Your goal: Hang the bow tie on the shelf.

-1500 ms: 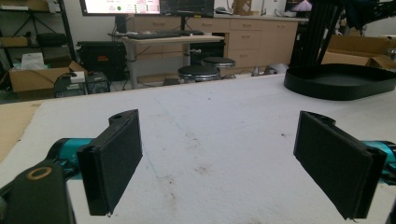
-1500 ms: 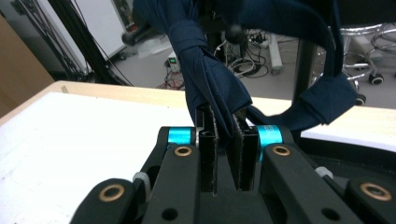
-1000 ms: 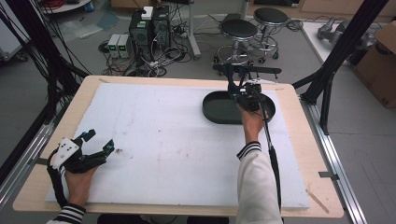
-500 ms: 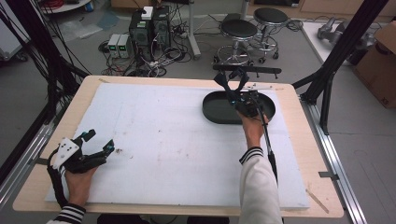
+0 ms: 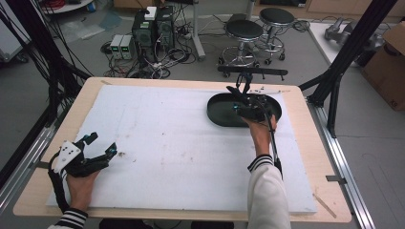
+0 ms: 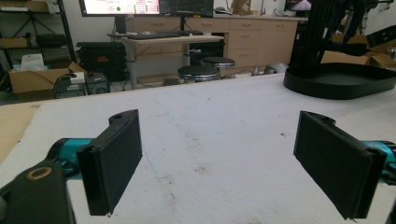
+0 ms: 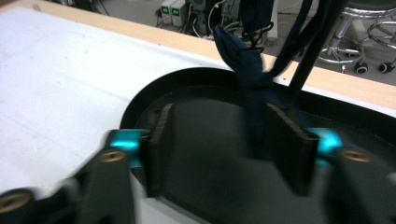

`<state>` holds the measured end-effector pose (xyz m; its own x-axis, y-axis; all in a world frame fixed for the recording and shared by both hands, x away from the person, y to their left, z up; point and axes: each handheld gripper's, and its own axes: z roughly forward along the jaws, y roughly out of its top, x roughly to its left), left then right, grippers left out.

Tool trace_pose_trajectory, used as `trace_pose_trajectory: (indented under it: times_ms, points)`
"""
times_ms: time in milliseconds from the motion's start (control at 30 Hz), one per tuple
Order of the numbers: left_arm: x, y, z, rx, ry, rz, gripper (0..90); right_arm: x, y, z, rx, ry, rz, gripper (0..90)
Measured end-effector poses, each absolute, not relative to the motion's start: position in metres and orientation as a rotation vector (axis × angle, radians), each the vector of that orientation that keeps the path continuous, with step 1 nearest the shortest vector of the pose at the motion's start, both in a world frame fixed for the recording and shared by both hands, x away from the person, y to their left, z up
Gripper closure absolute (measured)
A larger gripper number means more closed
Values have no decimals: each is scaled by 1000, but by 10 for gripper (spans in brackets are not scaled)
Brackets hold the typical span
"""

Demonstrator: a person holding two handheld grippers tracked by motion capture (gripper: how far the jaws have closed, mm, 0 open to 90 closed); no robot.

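- Dark blue cloth strip [image 7: 250, 93] hangs upright between the right gripper's [image 7: 224, 149] parted jaws, just beside its right-hand pad, above the black tray [image 5: 217, 114]; grip unclear.
- Left gripper [image 6: 219, 158] rests wide open and empty, well apart at the white mat's [image 5: 167, 143] near-left.

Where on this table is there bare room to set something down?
The white mat lies bare between the left tongs near the front left corner and the black tray at back right. It is crowded at the tray, where the right tongs hover by a dark strap.
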<state>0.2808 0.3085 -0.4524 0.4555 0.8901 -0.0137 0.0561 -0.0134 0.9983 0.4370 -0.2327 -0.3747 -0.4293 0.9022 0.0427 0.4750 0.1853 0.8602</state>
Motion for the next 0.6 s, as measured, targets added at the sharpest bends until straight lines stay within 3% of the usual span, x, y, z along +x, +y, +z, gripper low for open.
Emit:
trace_pose_trajectory:
  times_ms: [100, 200, 600]
  points:
    - [281, 308, -452, 1435, 896, 826, 157, 422, -235, -372, 1279, 1941, 1235, 193]
    - [281, 308, -452, 1435, 898, 826, 157, 403, -239, -372, 1248, 1901, 1300, 123]
    - [281, 308, -452, 1441, 895, 834, 161, 337, -270, -391, 1148, 1851, 1423, 101]
